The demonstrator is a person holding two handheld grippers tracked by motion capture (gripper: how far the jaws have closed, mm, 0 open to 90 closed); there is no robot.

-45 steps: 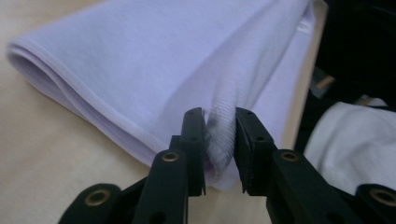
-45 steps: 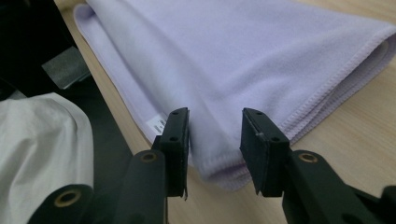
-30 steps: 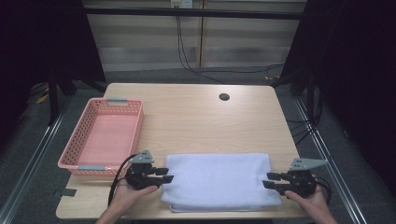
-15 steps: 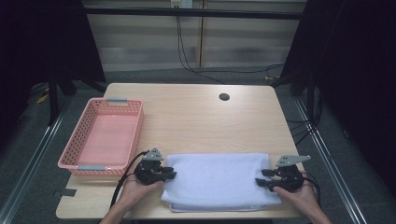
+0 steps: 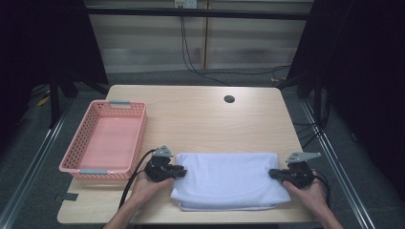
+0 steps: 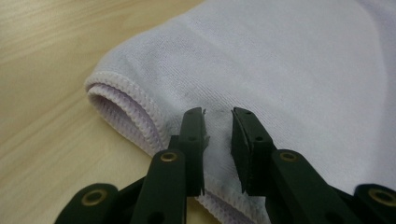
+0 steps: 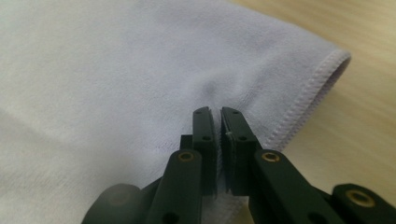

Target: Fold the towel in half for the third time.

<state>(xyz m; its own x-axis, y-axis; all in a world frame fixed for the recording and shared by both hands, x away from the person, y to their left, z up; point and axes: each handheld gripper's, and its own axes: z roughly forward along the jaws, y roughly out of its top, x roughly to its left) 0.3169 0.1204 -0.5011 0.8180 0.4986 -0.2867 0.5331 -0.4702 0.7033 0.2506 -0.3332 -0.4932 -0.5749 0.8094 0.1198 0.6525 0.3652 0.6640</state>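
A folded white towel (image 5: pixel 224 179) lies near the table's front edge. My left gripper (image 5: pixel 183 171) is at its left end. In the left gripper view the jaws (image 6: pixel 218 116) have just been closing and now stand narrow, with a ridge of towel (image 6: pixel 280 60) pinched between them beside the hemmed fold. My right gripper (image 5: pixel 272 174) is at the towel's right end. Its jaws (image 7: pixel 217 112) have just closed almost together on a pucker of the cloth (image 7: pixel 116 70) close to the stitched edge. A hand holds each gripper.
A pink plastic basket (image 5: pixel 71 162) stands at the table's left with nothing in it. The wooden table (image 5: pixel 200 119) has a round cable hole (image 5: pixel 229 99) towards the back. Dark frames and cables surround the table.
Both grippers have moved inward onto the towel's ends. The right jaws have gone from apart to nearly together on the cloth. The left jaws have narrowed.
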